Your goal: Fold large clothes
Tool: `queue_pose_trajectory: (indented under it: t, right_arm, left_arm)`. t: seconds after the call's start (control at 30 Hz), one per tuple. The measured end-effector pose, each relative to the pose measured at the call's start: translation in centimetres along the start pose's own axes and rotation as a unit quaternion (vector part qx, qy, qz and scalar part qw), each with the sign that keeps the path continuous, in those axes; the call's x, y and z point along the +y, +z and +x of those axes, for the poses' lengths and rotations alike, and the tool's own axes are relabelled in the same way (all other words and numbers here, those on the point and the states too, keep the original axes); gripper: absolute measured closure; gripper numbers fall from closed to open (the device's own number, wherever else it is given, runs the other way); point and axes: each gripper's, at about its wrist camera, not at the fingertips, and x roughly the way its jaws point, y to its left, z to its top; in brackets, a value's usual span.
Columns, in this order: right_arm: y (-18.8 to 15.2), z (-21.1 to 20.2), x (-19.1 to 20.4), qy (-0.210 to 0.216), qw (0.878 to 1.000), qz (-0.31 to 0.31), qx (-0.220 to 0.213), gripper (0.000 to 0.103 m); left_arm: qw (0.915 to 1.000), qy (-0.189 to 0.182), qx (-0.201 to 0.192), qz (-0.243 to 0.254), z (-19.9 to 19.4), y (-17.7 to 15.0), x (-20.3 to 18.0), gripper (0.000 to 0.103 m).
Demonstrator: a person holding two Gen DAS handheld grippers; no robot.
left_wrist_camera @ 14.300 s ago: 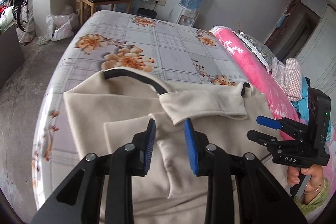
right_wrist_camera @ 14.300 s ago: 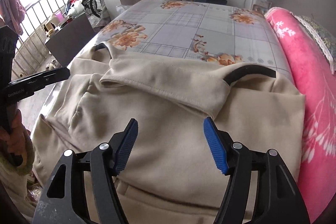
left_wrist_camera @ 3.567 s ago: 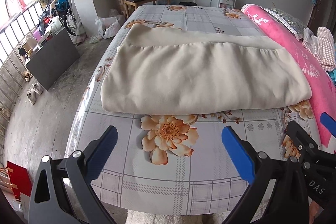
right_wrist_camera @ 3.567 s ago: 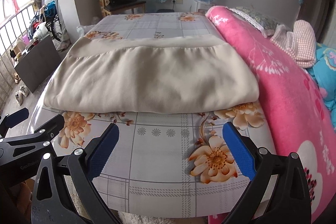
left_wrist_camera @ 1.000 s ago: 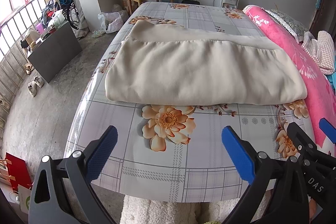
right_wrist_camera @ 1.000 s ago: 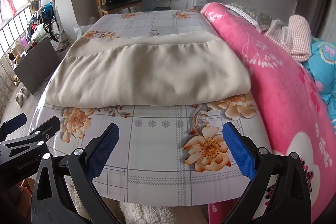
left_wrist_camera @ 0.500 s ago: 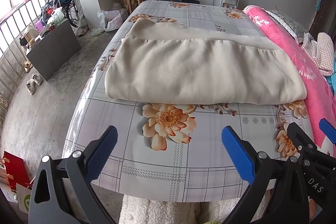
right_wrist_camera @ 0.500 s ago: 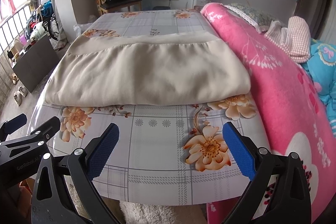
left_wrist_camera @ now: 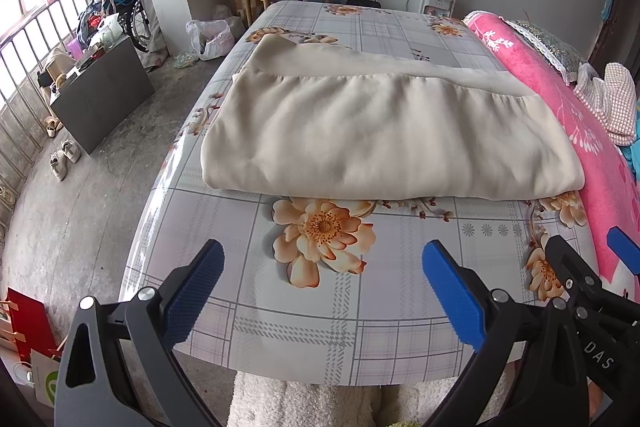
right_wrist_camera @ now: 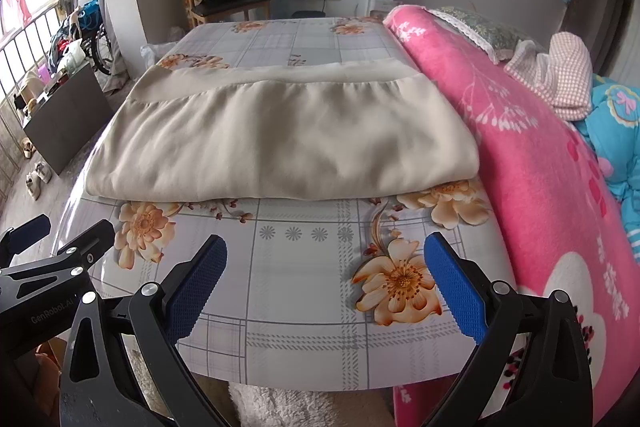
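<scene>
1. Garment [left_wrist_camera: 384,135], beige, lies folded into a flat wide bundle across the middle of the tabletop [left_wrist_camera: 340,311], seemingly done.
2. Left gripper [left_wrist_camera: 322,293] and right gripper [right_wrist_camera: 325,287] hang near the front edge, fingers wide apart, empty, garment well beyond them.

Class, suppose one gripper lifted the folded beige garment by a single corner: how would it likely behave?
The folded beige garment would probably sag and unfold, since its soft wrinkles suggest limp cloth. Its thick layered front edge hints at some weight. On the glossy floral tablecloth, a push would likely slide it.
</scene>
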Motion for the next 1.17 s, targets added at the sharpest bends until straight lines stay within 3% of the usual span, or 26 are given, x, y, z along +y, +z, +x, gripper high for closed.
queue_pose_trajectory:
  t: [1.17]
  right_arm:
    - [-0.2, 0.5, -0.8, 0.005, 1.000, 0.006, 0.007, 0.008]
  left_arm:
    - [1.0000, 0.008, 0.003, 0.002, 0.1, 0.3, -0.9, 0.005]
